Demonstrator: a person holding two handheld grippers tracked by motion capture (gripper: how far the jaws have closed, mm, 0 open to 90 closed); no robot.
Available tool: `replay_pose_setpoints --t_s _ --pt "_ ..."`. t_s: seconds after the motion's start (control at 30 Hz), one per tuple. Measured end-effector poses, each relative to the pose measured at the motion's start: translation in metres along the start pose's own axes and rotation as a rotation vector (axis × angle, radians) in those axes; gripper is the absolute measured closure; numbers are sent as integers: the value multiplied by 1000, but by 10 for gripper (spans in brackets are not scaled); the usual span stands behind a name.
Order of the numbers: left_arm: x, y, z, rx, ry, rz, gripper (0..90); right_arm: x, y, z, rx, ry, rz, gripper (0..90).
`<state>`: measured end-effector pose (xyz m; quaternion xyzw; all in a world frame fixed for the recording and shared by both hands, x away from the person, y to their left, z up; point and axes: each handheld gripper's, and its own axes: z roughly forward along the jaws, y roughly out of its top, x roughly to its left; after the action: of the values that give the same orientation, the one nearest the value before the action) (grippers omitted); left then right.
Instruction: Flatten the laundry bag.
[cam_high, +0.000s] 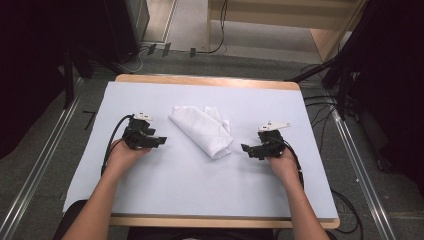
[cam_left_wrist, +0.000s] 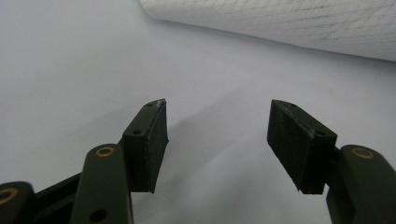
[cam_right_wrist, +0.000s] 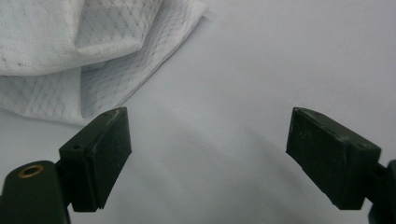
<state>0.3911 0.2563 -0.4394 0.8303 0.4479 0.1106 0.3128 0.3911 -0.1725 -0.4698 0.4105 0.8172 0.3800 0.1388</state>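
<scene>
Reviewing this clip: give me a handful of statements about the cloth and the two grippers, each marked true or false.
1. The white cloth lies folded on the table, between the two grippers. True.
2. The left gripper is shut on the cloth. False: its jaws stand open with nothing between them, and the cloth lies ahead of it.
3. The right gripper is open. True.
4. The cloth is spread out flat over the whole table. False: it is a bunched, folded bundle near the middle.
5. The right gripper rests on top of the cloth. False: it sits beside the cloth, apart from it.
</scene>
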Motion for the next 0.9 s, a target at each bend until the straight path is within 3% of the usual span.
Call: replay_pose_setpoints --t_s 0.13,0.17,0.3,0.47,0.6,0.7,0.9 --pt "0 0 -1 -7 -27 3 416 0 -2 -1 30 23 12 144" --pt "-1 0 -1 -23 -50 1 429 -1 -2 -2 21 38 26 143" --pt "-3 0 -2 -38 -58 23 470 0 -1 -3 -4 27 40 142" --pt "1 -1 -5 -69 -77 15 525 -2 1 -4 -55 12 77 142" --pt "5 -2 -5 -66 -99 -16 541 -2 2 -5 -65 -25 84 142" --pt "5 -3 -6 -62 -93 -15 545 -2 2 -4 -61 -39 101 141" --pt "7 -4 -4 -12 -82 -20 564 -1 2 -4 -45 -32 101 136"
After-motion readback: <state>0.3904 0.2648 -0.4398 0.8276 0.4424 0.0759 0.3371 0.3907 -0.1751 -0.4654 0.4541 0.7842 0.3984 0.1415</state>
